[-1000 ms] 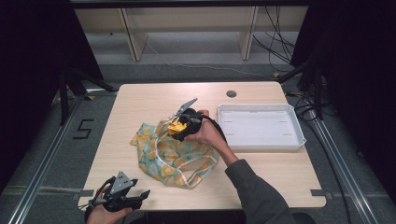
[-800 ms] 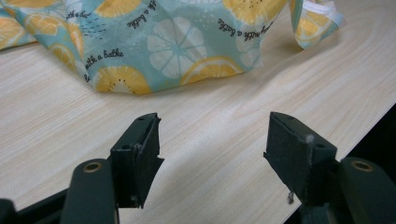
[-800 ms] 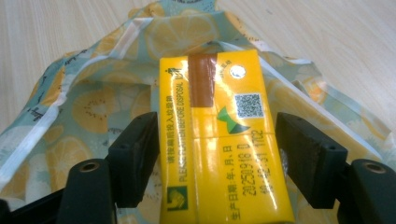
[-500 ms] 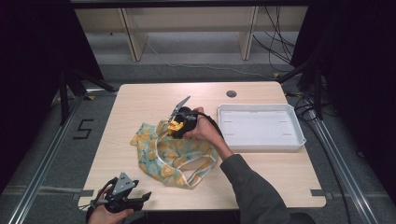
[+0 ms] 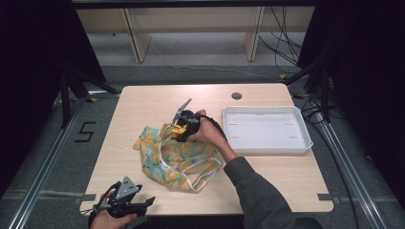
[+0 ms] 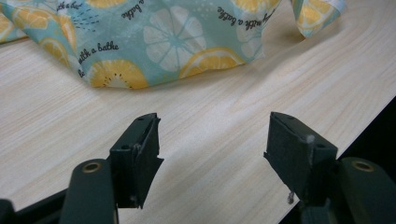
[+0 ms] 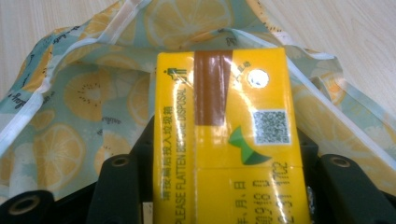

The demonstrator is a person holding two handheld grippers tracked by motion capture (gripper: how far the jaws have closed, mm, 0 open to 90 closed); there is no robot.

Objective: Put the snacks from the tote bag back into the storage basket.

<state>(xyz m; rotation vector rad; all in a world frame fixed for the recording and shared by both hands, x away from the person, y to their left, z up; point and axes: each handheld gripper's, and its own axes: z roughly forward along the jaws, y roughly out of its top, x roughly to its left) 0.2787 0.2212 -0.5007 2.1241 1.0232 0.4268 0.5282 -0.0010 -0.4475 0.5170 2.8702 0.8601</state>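
The yellow carton (image 7: 224,140) sits clamped between the jaws of my right gripper (image 5: 184,128), its long axis running straight out along them, its far end pointing into the mouth of the cloth bag (image 5: 176,157). It is a flat-sided rectangular box with glossy printed faces: a brown strip down the upper middle, a small silver foil circle beside it, a square code patch, a green leaf-like mark, and a line of print along its left edge. My jaws have just been closing, and the black pads now press both long sides of the carton.

In the high view the carton shows as a yellow patch at the upper edge of the bag, near the middle of the table (image 5: 143,102). The bag is thin soft fabric, pale teal with orange and lemon slices and white binding along its hems and straps; it lies rumpled and partly flat on the pale wood-grain top.

To the right, just beside my right hand (image 5: 207,133), stands a shallow white rectangular tray (image 5: 301,143).

My left gripper (image 6: 212,154) hovers at the near left edge of the table, jaws wide apart, nothing between them, the bag's hem well ahead.
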